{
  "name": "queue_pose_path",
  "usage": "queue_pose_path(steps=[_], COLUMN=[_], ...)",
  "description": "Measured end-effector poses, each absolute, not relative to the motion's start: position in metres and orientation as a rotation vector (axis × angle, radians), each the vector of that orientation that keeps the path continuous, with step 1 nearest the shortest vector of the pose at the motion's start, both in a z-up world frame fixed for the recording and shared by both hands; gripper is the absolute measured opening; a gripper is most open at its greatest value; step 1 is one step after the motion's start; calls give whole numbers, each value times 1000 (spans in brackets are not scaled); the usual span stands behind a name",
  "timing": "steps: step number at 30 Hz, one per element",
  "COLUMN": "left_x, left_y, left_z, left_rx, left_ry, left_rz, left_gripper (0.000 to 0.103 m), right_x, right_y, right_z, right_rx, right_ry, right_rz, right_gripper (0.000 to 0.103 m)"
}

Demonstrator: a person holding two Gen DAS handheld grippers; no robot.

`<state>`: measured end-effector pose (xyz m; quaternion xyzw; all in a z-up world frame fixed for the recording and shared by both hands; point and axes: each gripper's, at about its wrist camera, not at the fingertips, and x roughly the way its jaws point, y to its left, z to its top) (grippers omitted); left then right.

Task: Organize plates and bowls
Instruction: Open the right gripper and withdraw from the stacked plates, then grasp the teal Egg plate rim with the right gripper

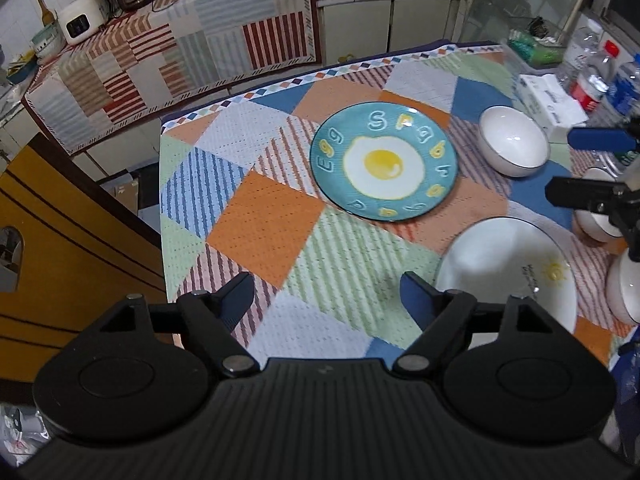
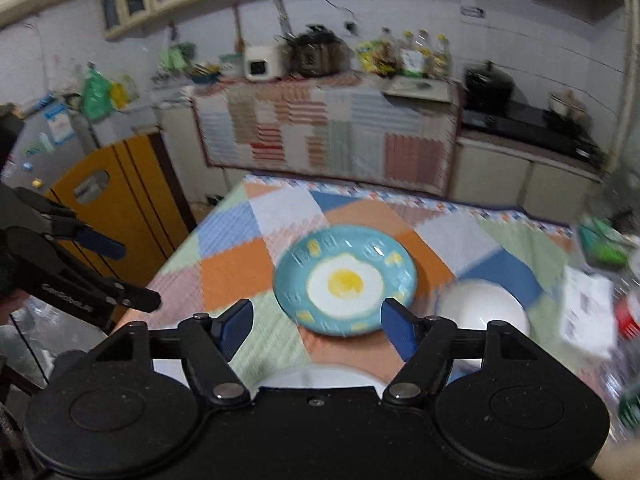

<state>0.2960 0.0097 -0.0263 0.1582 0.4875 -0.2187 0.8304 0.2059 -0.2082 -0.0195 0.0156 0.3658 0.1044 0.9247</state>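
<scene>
Your left claw (image 1: 327, 295) stood wide and empty above the patchwork woven cloth on the surface (image 1: 256, 236); your right claw (image 2: 316, 322) likewise wide, holding nothing. Ahead lay the round teal glazed plate with a fried-egg design (image 1: 384, 166), flat on the cloth; just beside it a glossy white ceramic bowl (image 1: 514, 146); nearer, a wide white sun-printed plate (image 1: 508, 276). Risk, as judged: smooth glaze could slip between narrow pads; crowded rims could knock and chip.

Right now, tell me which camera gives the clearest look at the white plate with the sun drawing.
The left wrist view: the white plate lies mostly visible near the cloth's edge, its sun drawing and dark rim clear. The right wrist view shows only a blurred white sliver just above the gripper body, drawing hidden.
</scene>
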Motion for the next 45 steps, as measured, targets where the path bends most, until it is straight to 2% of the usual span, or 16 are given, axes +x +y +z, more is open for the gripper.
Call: queue_pose_path(steps=[7, 11, 16, 17, 19, 21, 23, 25, 26, 27, 29, 31, 32, 37, 41, 45], left_x=[353, 376, 394, 397, 402, 406, 412, 418, 420, 422, 424, 425, 425, 422, 419, 413], left_y=[9, 1, -15, -19, -24, -26, -26, -24, -22, -21, -21, -20, -20, -24, -28, -11], left_z=[-57, -85, -129, -139, -156, -167, -176, -185, -188, -193, -200, -205, -208, -206, -198, -185], left_rx=[211, 141, 51, 43, 29, 16, -11, -63, -88, -117, -172, -228, -257, -257, -190, -251], left_ry=[1051, 1017, 1060, 1075, 1100, 1100, 1110, 1136, 1145, 1162, 1184, 1201, 1210, 1198, 1217, 1219], left_rz=[-476, -466, -476, -477, -470, -462, -471, -478, -484, -492, -524, -544, -550, -516, -514, -569], left_gripper=[80, 80, 78, 76, 72, 63, 60, 51, 43, 33, 28, 23, 22, 22, 24, 26], right_x=[283, 332, 375, 381, 391, 399, 403, 406, 408, 409, 412, 413, 414, 420, 415, 400], right_y=[-221, -240, -267, -270, -276, -279, -279, -279, -280, -280, -279, -282, -285, -296, -296, -300], right_z=[-37, -66, -106, -114, -129, -142, -152, -159, -162, -164, -169, -172, -175, -183, -179, -165], right_rx=[-112, -80, 65, 85, 114, 110, 82, 83, 91, 93, 76, 58, 59, 148, 148, 165], right_ry=[786, 860, 931, 947, 987, 1023, 1032, 1038, 1043, 1048, 1058, 1059, 1062, 1062, 1081, 1065], right_rz=[268, 243, 205, 197, 194, 204, 187, 188, 207, 224, 248, 256, 258, 290, 324, 370], right_gripper=[75, 74, 71, 69, 60, 59, 59, 55, 53, 43, 36, 21, 18, 19, 18, 15])
